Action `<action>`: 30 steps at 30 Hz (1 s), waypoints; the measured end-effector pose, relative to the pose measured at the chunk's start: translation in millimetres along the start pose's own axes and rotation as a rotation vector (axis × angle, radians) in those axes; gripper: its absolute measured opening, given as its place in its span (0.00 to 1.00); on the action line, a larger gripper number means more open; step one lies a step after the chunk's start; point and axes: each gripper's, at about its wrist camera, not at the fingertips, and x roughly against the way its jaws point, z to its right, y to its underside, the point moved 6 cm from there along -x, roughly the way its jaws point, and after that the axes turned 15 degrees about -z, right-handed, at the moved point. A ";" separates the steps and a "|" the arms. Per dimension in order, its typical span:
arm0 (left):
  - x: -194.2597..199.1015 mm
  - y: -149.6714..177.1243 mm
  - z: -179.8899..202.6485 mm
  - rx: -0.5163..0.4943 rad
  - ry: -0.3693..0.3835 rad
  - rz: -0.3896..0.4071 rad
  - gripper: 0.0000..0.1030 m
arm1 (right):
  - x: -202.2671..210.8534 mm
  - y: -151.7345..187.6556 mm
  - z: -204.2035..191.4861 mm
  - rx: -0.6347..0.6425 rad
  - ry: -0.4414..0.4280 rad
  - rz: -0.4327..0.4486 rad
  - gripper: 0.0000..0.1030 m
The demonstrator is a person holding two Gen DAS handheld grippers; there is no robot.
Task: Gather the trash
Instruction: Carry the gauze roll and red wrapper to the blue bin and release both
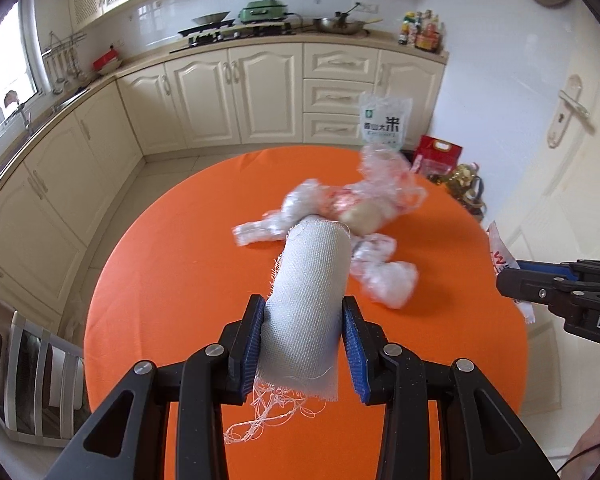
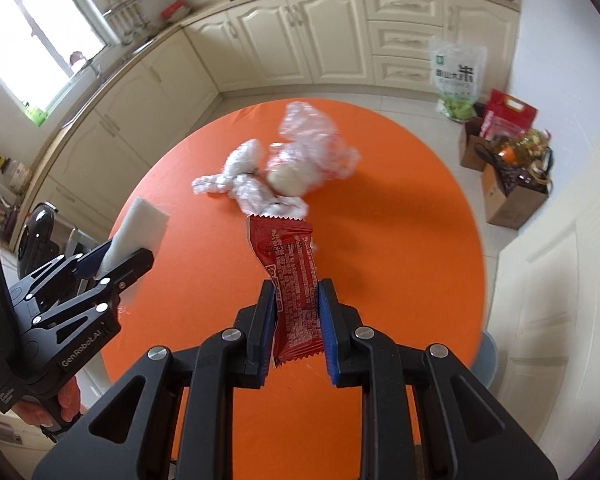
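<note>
Right gripper (image 2: pixel 296 312) clamped on red snack wrapper (image 2: pixel 292 280), wrapper sticking up between blue pads, held above orange table (image 2: pixel 400 220). Crumpled clear plastic heap (image 2: pixel 284 168) on table beyond wrapper (blurred). Left gripper (image 2: pixel 116 258) at frame left, gripping white gauze roll (image 2: pixel 138 224). Rice bag (image 2: pixel 458 76) on floor against cabinets.
</note>
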 end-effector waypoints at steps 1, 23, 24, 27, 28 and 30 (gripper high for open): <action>3.3 2.0 6.6 -0.010 0.006 0.004 0.33 | 4.5 3.9 5.9 -0.012 0.002 0.004 0.20; -2.7 18.7 212.3 -0.371 0.160 -0.029 0.33 | 77.2 121.6 192.5 -0.364 0.056 0.095 0.21; -8.4 14.5 223.3 -0.386 0.164 -0.035 0.33 | 77.8 128.3 204.0 -0.387 0.057 0.095 0.21; -22.1 9.5 255.1 -0.430 0.181 -0.056 0.33 | 77.1 143.8 231.9 -0.442 0.065 0.090 0.21; -27.0 9.3 266.4 -0.447 0.188 -0.065 0.33 | 76.8 147.8 238.2 -0.457 0.063 0.089 0.21; -38.1 6.6 286.0 -0.473 0.196 -0.087 0.33 | 76.1 157.3 254.4 -0.496 0.059 0.093 0.21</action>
